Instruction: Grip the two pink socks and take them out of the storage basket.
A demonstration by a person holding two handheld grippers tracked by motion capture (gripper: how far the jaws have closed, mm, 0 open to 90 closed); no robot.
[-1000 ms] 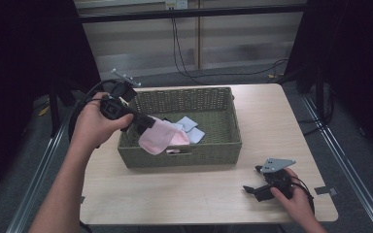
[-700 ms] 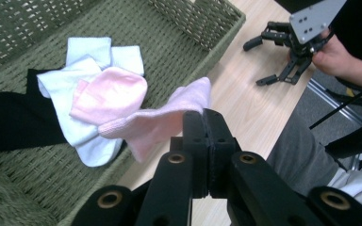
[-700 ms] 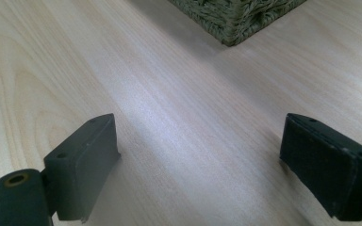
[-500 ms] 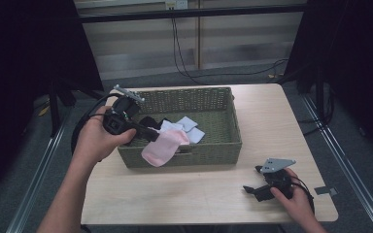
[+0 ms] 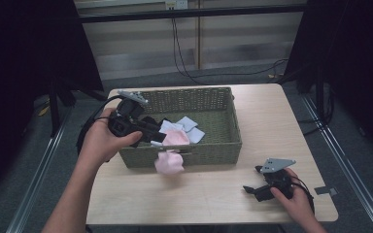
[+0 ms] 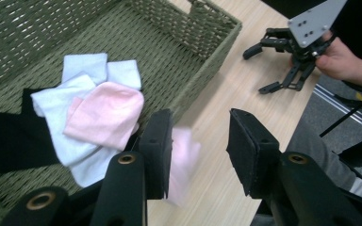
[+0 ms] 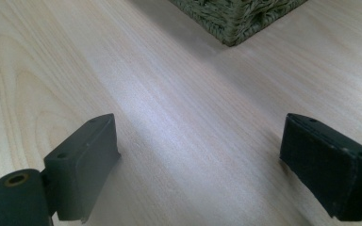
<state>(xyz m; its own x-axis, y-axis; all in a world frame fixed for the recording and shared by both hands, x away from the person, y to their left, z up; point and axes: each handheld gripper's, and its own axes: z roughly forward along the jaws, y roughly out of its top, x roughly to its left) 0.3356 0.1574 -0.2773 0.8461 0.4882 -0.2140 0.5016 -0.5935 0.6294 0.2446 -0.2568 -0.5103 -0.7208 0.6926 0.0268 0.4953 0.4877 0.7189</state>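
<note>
High view: you're working at a pale wooden table (image 5: 291,126) with rounded corners, standing on grey carpet (image 5: 34,160), with a black frame and dark curtains around it and cables hanging down the light wall panel behind. A green wicker basket (image 5: 223,141) sits toward the table's left half, holding a few light blue cloths (image 5: 189,127), a pink cloth (image 5: 176,138) and something black. Your left gripper (image 5: 156,137) is over the basket's near-left part; its jaws have just been opening, and they now stand apart with nothing pressed between them. A second pink cloth (image 5: 169,162) is just outside the basket's front wall, at or just above the tabletop, blurred in the left gripper view (image 6: 183,162) beside the left jaw. Your right gripper (image 5: 250,188) rests near the table's front right corner, well apart from the basket, its jaws spread wide over bare wood in the right gripper view (image 7: 198,141).
</note>
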